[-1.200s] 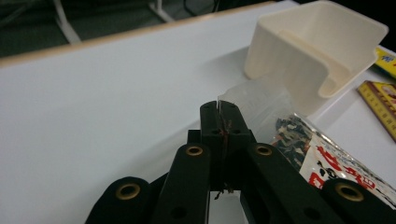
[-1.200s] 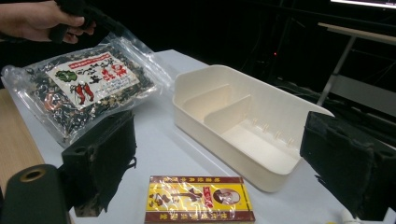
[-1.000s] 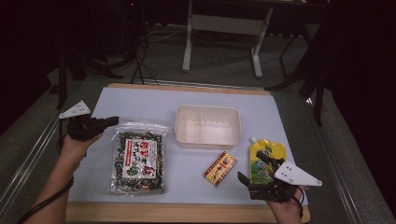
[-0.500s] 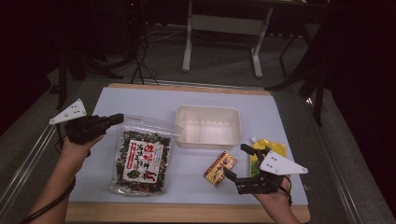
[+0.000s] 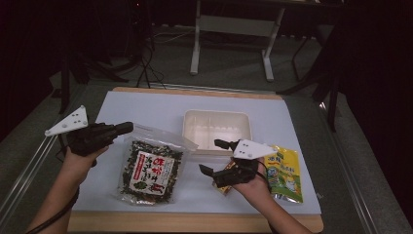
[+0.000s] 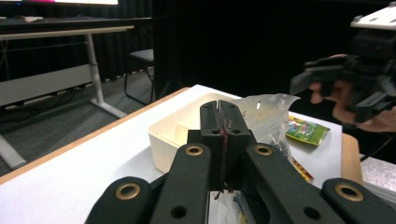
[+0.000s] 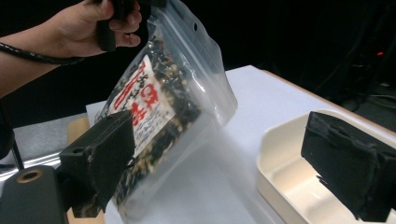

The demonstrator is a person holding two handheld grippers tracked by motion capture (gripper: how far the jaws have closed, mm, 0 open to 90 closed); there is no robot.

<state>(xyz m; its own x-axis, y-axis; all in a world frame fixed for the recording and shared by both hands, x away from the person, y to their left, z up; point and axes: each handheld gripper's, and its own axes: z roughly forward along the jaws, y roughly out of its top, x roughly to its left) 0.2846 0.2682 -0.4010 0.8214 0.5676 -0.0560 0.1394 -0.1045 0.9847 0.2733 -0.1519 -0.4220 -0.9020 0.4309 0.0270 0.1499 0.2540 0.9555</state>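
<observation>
Two tongs | left tongs (image 5: 124,128) clamped on seaweed bag's (image 5: 148,170) 12 o'clock corner, light, floppy, slippery | right tongs (image 5: 212,157) gape empty.

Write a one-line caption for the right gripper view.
Open right gripper faces a clear seaweed snack bag lifted beside a cream plastic tray.

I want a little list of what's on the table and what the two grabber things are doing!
table: white mat with wooden edge
tray: cream tray, empty, middle
snack bag: clear zip bag with dark flakes, one corner lifted
yellow pouch: yellow pouch, flat, at the right
left gripper: left gripper, jaws shut on the bag's top corner
right gripper: right gripper, jaws open, holding nothing, aimed toward the bag
</observation>
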